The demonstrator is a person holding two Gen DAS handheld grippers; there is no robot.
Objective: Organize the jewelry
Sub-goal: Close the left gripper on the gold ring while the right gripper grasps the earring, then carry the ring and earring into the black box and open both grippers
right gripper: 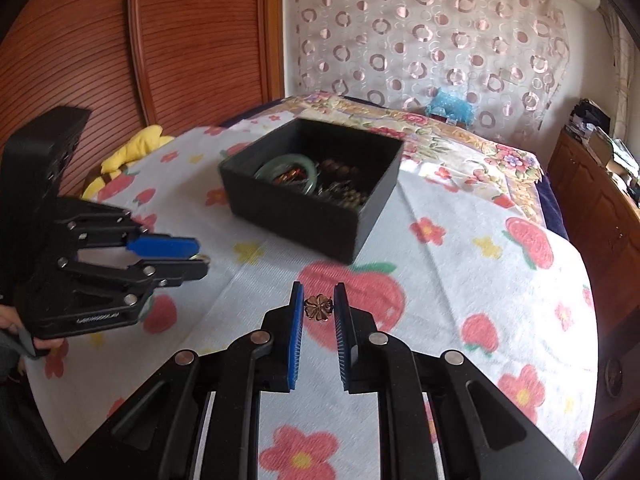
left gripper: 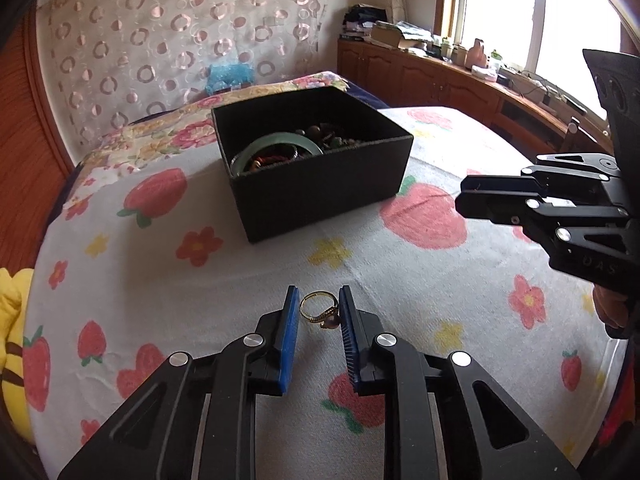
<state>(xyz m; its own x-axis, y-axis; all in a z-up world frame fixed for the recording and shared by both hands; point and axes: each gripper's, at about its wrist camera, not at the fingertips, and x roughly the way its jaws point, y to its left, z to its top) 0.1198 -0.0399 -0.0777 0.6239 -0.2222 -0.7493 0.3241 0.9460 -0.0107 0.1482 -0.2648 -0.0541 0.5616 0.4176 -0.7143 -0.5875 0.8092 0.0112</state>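
left wrist view: gold ring (left gripper: 319,311) between parted left gripper (left gripper: 319,309) fingers, contact unclear.
right wrist view: right gripper (right gripper: 319,305) fingers flank flower charm (right gripper: 318,308), grip unclear.
handling: both likely light, stiff, slippery; pinch ring's band.

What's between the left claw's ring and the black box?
Nothing visible. The ring sits between the left claw's pads, and only bare strawberry-print cloth lies between it and the open box. The right claw is off to the side.

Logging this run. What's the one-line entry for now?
left hand-held gripper: on gold ring | right hand-held gripper: on flower charm | black box: open
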